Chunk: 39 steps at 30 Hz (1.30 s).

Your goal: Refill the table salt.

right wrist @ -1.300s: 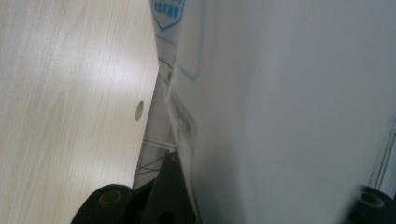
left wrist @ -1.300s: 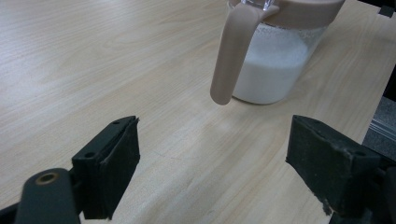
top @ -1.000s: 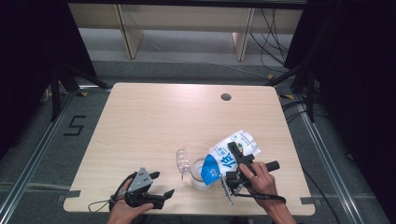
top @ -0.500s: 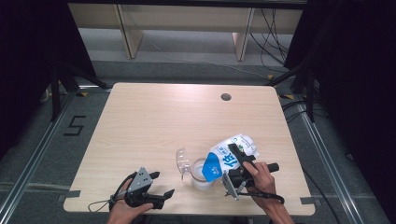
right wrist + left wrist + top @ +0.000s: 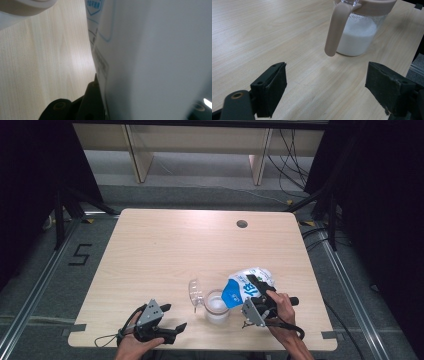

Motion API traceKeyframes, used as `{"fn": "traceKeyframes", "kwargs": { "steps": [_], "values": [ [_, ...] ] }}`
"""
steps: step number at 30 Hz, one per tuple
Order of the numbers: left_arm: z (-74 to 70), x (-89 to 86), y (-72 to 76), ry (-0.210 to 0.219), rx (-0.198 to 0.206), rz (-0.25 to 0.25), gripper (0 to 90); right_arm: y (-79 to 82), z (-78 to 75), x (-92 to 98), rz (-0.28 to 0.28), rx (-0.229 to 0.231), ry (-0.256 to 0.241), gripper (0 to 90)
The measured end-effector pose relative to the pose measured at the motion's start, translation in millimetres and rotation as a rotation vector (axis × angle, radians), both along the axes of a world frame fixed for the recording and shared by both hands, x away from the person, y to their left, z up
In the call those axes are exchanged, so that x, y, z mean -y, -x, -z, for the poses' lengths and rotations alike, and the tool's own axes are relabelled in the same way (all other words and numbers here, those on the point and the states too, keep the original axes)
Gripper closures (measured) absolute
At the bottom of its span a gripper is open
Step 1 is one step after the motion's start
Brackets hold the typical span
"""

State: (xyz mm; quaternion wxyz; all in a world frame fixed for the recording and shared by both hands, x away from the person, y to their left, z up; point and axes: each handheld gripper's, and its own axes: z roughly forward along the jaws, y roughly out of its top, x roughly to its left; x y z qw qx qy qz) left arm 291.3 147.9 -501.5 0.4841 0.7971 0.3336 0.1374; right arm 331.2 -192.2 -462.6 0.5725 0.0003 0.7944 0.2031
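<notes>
White pouch [image 5: 247,285] clamped in right claw [image 5: 256,296], tilted spout-down over jug [image 5: 216,306] just left; left claw [image 5: 167,322] open, idle.

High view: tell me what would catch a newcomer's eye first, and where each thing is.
Near the table's front edge, right of centre, the right hand-held gripper holds a blue and white bag tipped over a clear jug that is partly filled with something white. The jug's lid stands open on its left. At the front left, the left hand-held gripper rests open on the wood, its jaws pointing toward the jug's handle.
</notes>
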Motion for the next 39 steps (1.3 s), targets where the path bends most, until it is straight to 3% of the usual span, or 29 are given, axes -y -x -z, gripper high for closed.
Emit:
{"fn": "traceKeyframes", "kwargs": {
  "steps": [1,4,10,11,16,22,28,32,39],
  "values": [
    [-0.3,-0.8,-0.2,-0.010,0.001,0.005,16.6,-1.8,0.3,1.1,-0.016,-0.017,-0.014,81.8],
    [-0.2,-0.6,-0.2,-0.009,0.001,0.004,16.6,-1.8,0.4,3.6,0.011,-0.029,-0.042,82.1],
    [0.1,0.4,0.4,0.002,-0.003,-0.004,16.6,-4.6,-3.0,7.5,0.004,-0.047,-0.056,82.6],
    [0.1,0.3,0.3,0.002,-0.003,-0.005,16.6,-3.3,-1.5,8.0,0.025,-0.073,-0.102,82.8],
    [0.1,0.5,0.4,0.002,-0.003,-0.004,16.6,-6.2,-3.8,14.4,0.027,-0.122,-0.174,83.4],
    [0.2,0.6,0.3,0.003,-0.003,-0.005,16.6,-11.4,-4.1,22.3,0.028,-0.150,-0.218,83.9],
    [0.2,0.6,0.3,0.004,-0.003,-0.005,16.6,-15.7,-3.9,30.3,0.038,-0.202,-0.312,85.6],
    [0.2,0.6,0.4,0.002,-0.004,-0.005,16.6,-18.5,-4.0,34.9,0.046,-0.200,-0.321,86.8],
    [-0.1,-0.1,0.3,-0.008,-0.002,0.000,16.6,-23.0,-3.1,44.8,0.057,-0.254,-0.439,87.4]
  ]
}}
